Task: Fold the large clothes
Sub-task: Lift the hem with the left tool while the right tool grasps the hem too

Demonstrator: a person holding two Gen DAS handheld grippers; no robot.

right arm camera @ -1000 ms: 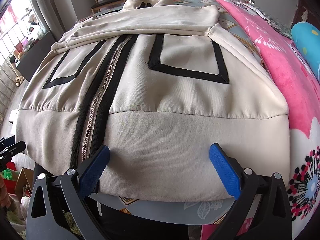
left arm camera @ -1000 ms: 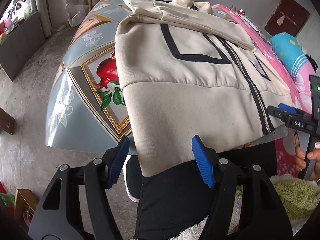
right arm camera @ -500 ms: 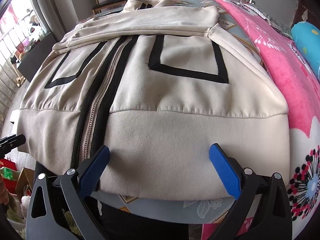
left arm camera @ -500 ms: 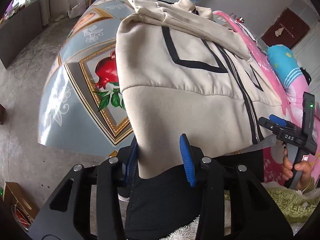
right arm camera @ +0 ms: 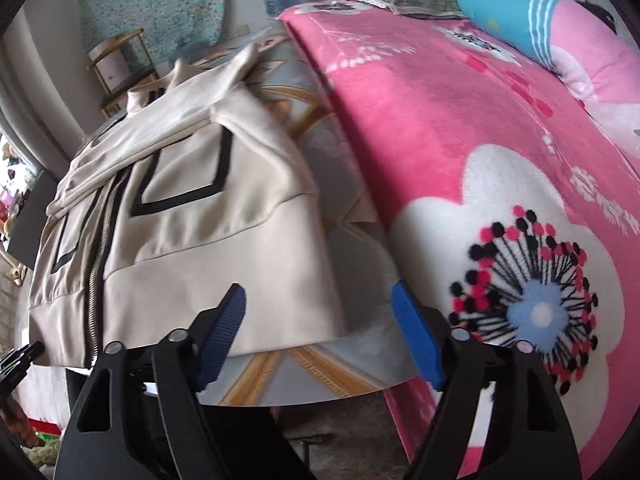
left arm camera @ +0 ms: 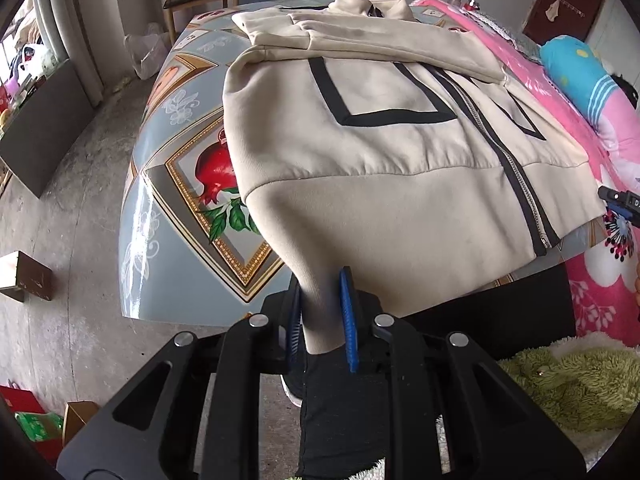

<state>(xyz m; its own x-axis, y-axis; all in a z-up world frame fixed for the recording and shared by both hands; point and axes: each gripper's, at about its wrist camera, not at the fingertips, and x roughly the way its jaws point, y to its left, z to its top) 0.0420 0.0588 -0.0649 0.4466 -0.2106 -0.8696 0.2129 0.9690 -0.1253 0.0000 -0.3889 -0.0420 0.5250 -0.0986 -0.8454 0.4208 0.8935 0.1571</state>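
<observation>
A beige zip jacket [left arm camera: 380, 152] with black stripes lies front up on the patterned table [left arm camera: 176, 248], sleeves folded across the chest. My left gripper [left arm camera: 320, 316] is at the hem's left corner, which hangs over the table's near edge. Its jaws are closing and the blue pads pinch that fabric. In the right wrist view the jacket [right arm camera: 192, 208] fills the left half. My right gripper [right arm camera: 320, 336] is at the hem's right corner, jaws closing, with the corner between them and neither pad touching it. The right gripper [left arm camera: 624, 204] also shows at the left view's right edge.
A pink flowered blanket [right arm camera: 480, 152] covers the bed right of the table, with a blue pillow [right arm camera: 516, 16] on it. A wooden chair [left arm camera: 200, 0] stands behind the table. A green fluffy thing [left arm camera: 568, 380] and a brown box [left arm camera: 24, 276] are near the floor.
My left jaws have closed from wide apart onto the hem's left corner. My right gripper has swung right from the hem's middle to its right corner, rolled, and narrowed its jaws.
</observation>
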